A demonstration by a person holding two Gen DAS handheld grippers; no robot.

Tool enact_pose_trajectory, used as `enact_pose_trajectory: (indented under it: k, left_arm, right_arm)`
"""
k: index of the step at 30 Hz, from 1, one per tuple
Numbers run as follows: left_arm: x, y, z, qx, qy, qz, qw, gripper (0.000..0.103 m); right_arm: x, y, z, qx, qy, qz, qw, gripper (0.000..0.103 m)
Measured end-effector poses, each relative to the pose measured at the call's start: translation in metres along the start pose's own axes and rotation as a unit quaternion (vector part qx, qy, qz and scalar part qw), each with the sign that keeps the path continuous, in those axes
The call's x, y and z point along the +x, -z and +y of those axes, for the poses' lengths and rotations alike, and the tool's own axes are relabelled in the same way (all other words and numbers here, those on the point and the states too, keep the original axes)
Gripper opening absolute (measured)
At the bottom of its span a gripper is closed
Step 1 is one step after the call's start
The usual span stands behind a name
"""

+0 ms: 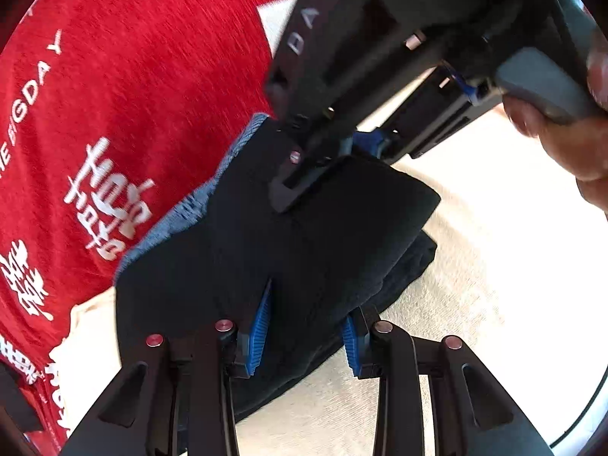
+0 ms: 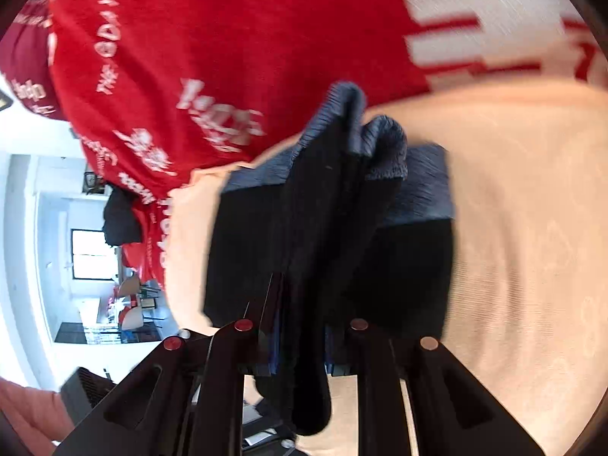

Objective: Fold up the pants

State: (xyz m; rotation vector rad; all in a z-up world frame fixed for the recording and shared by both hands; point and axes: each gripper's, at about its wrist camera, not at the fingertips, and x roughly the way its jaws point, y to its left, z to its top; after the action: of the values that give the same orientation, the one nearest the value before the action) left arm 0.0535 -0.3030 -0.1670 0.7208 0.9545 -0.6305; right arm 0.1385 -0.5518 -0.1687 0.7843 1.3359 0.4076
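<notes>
Over the cream table (image 1: 475, 228), one pair of dark pants (image 1: 304, 235) is lying folded, its blue waistband (image 2: 380, 140) bunching up toward a person's red shirt (image 1: 133, 76). Two tools are working it: the right tool (image 2: 300, 345) is clamping a thick fold, while the left tool (image 1: 304, 338) is straddling the cloth with pads slightly parted.

the cream cloth surface (image 1: 475, 266) is open on the far side of the folded dark pants (image 1: 323, 235). a person's red shirt (image 1: 133, 114) blocks the other side, and the right gripper (image 1: 304, 174) crowds above.
</notes>
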Motion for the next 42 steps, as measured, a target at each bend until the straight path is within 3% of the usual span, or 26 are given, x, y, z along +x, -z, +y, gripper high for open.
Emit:
enact_pose_trajectory:
  k: [1, 3, 9, 13, 22, 25, 38, 39, 40, 42]
  left_arm:
    - [0.002, 0.002, -0.001, 0.001, -0.003, 0.004, 1.0000, 0.054]
    - [0.005, 0.008, 0.000, -0.007, 0.000, 0.014, 0.9999, 0.063]
    - [-0.003, 0.023, 0.022, -0.054, 0.032, 0.045, 0.9970, 0.063]
    - [-0.011, 0.031, 0.051, -0.110, 0.069, 0.067, 0.9893, 0.063]
    - [-0.003, 0.053, 0.122, -0.200, 0.044, 0.110, 0.9726, 0.063]
    - [0.001, 0.059, 0.136, -0.218, 0.048, 0.119, 0.9675, 0.063]
    - [0.009, 0.072, 0.161, -0.247, 0.055, 0.139, 0.9576, 0.063]
    - [0.010, 0.073, 0.161, -0.247, 0.055, 0.140, 0.9574, 0.066]
    - [0.011, 0.074, 0.162, -0.248, 0.055, 0.140, 0.9571, 0.083]
    - [0.008, 0.076, 0.165, -0.258, 0.051, 0.133, 0.9556, 0.096]
  right_arm:
    - [0.002, 0.002, -0.006, 0.004, -0.002, 0.001, 1.000, 0.019]
    - [0.008, 0.006, -0.021, 0.022, -0.008, 0.000, 1.000, 0.019]
    - [0.007, 0.018, -0.036, 0.040, 0.000, -0.012, 0.999, 0.021]
    - [0.007, 0.020, -0.015, 0.002, 0.064, -0.012, 0.998, 0.025]
    - [0.005, 0.038, 0.007, -0.016, 0.156, -0.023, 0.987, 0.028]
    - [0.010, 0.044, 0.017, -0.038, 0.202, -0.020, 0.979, 0.037]
    - [0.009, 0.056, 0.015, -0.006, 0.245, -0.020, 0.969, 0.048]
    - [0.010, 0.056, 0.014, -0.002, 0.248, -0.021, 0.969, 0.049]
    - [0.010, 0.056, 0.013, 0.001, 0.251, -0.024, 0.968, 0.052]
    - [0.009, 0.057, 0.013, 0.005, 0.252, -0.028, 0.967, 0.052]
